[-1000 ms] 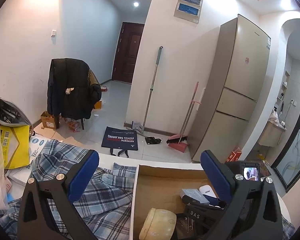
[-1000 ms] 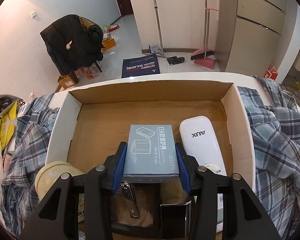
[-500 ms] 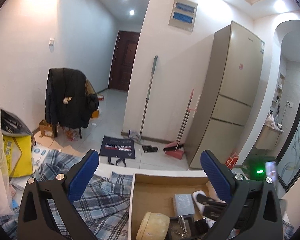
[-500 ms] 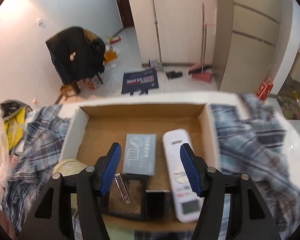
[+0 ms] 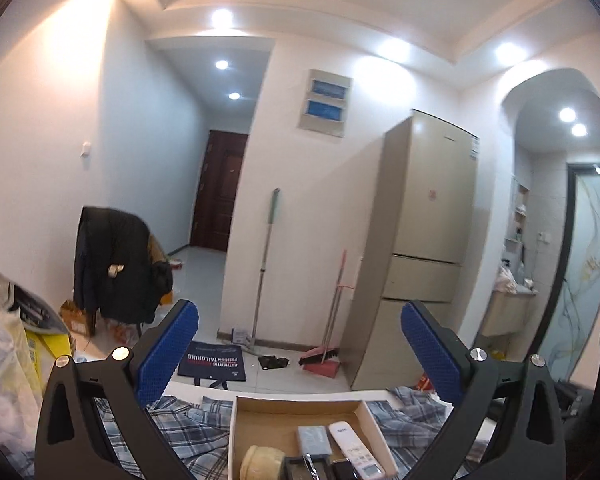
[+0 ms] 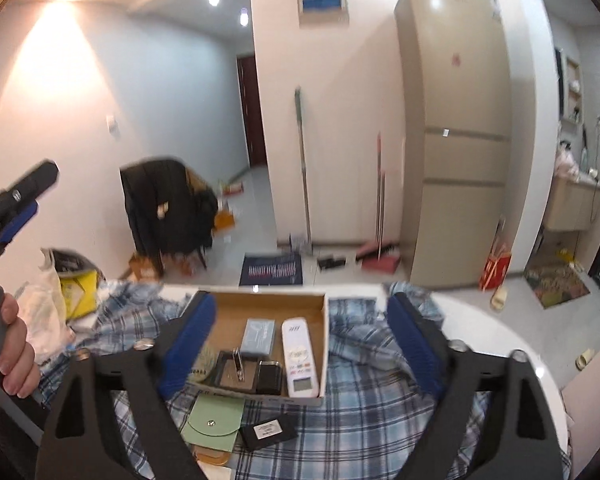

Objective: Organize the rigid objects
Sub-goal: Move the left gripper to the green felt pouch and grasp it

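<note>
A: Both sets of fingers are spread wide and pinch nothing: the right gripper (image 6: 300,344) hangs above the table with its blue pads either side of the cardboard box (image 6: 228,300), and the left gripper (image 5: 300,356) is raised and looks out over the room, the box low in its view

B: So what is in the box and what is out?

A: In the box lie the grey-blue packet (image 6: 259,336), the white remote (image 6: 299,356), a black tray with nail clippers (image 6: 236,372), a small black block (image 6: 269,377) and a round cream tin (image 6: 204,364). On the plaid cloth (image 6: 352,420) just in front of the box lie a green pouch (image 6: 214,420) and a flat black labelled case (image 6: 269,433)

B: Then one of those two is the next pick, I judge

A: Likely the black case, since it is rigid and nearest the right gripper. I would bring the jaws down across its short sides, because it lies skewed, and turn the wrist to match before closing

B: Any risk?

A: The cloth is rumpled and may be pinched along with the case, and the pouch lies just beside it; keep the fingertips clear of both, lift straight, then set it into the bare strip at the back of the box
</note>
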A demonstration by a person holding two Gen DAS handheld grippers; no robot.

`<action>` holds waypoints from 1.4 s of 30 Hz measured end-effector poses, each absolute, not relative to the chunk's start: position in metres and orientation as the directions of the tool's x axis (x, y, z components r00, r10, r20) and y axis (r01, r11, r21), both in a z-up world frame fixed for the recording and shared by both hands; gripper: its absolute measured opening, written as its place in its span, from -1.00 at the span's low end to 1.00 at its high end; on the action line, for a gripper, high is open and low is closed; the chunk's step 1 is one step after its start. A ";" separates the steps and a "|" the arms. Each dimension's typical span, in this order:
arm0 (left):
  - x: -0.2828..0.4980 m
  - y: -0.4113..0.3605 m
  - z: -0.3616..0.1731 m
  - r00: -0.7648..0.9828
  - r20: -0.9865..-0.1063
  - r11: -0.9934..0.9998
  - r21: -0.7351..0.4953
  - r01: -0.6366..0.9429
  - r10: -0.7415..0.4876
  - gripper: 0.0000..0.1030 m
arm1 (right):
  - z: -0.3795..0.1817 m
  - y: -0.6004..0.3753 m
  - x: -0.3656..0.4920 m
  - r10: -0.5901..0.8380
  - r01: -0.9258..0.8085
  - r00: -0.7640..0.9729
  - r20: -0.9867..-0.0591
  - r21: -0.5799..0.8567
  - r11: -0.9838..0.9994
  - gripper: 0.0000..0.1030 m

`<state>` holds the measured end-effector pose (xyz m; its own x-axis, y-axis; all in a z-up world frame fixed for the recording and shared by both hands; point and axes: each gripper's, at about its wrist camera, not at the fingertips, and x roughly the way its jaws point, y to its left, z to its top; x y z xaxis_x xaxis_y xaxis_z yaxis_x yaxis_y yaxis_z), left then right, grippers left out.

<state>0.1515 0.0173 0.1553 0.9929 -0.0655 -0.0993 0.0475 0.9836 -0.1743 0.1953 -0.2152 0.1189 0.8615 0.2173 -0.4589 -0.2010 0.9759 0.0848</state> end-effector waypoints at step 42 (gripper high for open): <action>0.225 -0.061 -0.066 0.432 -0.899 0.987 -0.131 -0.098 -0.077 0.92 | 0.042 -0.293 0.169 0.194 -0.113 0.872 -0.449 0.201 0.973 0.99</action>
